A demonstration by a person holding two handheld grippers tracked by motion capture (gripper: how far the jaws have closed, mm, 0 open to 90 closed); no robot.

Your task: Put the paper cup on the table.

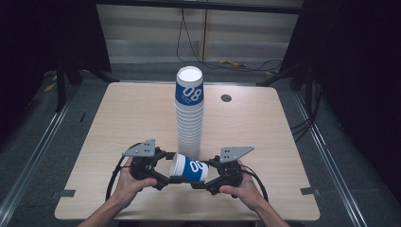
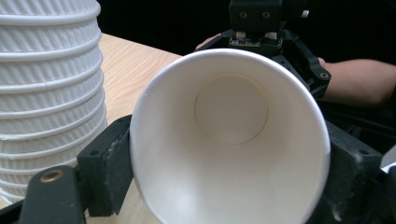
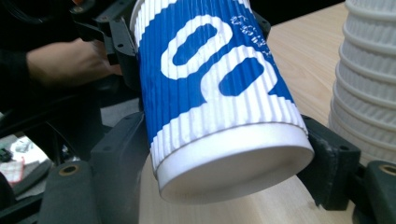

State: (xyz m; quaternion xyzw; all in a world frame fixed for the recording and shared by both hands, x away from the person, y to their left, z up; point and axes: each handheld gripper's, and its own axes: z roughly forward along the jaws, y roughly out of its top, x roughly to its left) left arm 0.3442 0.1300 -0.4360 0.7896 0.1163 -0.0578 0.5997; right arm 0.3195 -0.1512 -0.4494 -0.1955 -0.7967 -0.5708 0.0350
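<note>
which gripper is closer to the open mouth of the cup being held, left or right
Left. The left gripper has its jaws on the rim end of the cup; the right gripper sits at the base end, jaws either side of it.

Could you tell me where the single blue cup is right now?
In the high view the cup lies on its side between the left tool and right tool, just in front of the stack, near the table's front edge.

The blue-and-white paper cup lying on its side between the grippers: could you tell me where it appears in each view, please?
High view: cup low centre, in front of the cup stack.
Left gripper view: centre, open mouth facing the camera.
Right gripper view: centre, base nearest.
Shared landmark: the stack, left edge, right edge.
</note>
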